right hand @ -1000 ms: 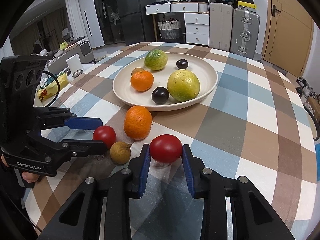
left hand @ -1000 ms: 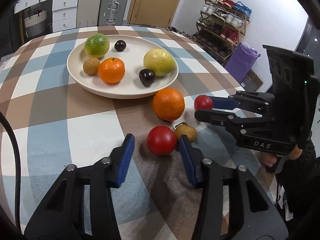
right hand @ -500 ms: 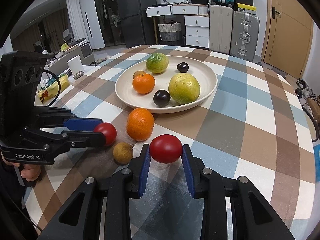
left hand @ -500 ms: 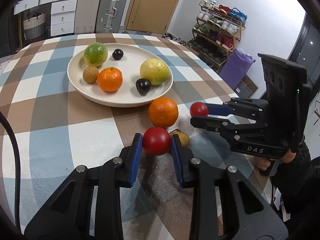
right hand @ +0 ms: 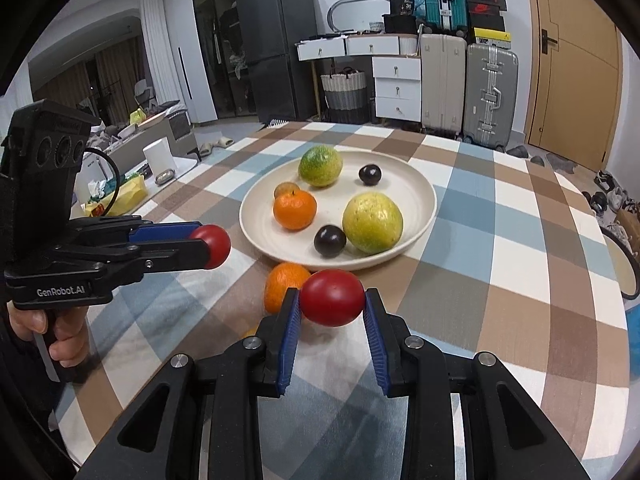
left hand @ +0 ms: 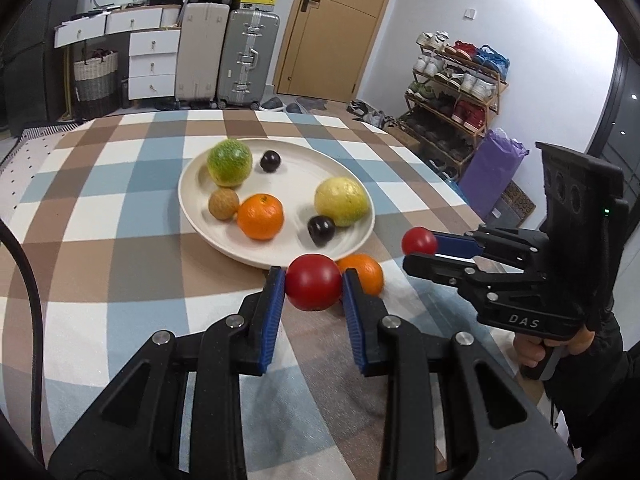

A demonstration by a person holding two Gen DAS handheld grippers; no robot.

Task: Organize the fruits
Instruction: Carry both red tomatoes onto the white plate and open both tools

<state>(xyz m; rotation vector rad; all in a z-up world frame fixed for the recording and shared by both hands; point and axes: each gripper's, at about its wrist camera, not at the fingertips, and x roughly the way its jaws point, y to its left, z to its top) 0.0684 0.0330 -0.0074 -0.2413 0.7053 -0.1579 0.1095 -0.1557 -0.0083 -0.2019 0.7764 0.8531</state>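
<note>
As each tool [left hand: 313, 290] grips fruit, loose orange [left hand: 362, 273] half hidden

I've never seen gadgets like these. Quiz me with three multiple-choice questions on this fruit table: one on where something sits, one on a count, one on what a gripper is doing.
1. Where is the loose orange?
A. On the checked tablecloth, just outside the plate's near rim
B. On the plate
C. On the floor

2. How many fruits lie on the cream plate?
A. Three
B. Six
C. Nine

3. What is the left gripper doing?
A. Standing open with nothing in it
B. Clamped on a red fruit
C. Holding the plate

Answers:
1. A: the orange rests on the cloth beside the rim.
2. B: a green fruit, a yellow fruit, an orange, a small brown fruit and two dark ones.
3. B: its blue pads press both sides of the red fruit.
</note>
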